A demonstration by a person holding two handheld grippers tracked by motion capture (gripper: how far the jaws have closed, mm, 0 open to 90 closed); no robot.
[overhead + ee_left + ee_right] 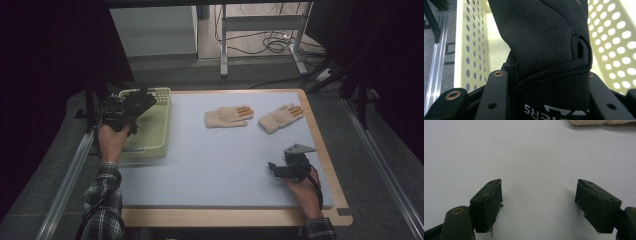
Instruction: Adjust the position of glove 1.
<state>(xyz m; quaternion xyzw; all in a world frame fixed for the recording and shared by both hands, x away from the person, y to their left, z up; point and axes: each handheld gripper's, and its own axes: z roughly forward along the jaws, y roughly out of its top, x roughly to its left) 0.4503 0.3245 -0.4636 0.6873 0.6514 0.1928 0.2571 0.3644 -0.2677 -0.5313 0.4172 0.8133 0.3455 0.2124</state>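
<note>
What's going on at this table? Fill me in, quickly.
A person is sorting gloves with two handheld grippers. The left gripper is clamped on a black glove and holds it over the yellow basket. The right gripper rests open over the bare mat. Two beige gloves lie on the mat, not yet picked up.

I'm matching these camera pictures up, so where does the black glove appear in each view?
High view: black glove at upper left, in the left gripper over the yellow basket.
Left gripper view: glove fills the centre, clamped between the jaws.
Right gripper view: not in it.
Shared landmark: the basket's perforated wall.
</note>
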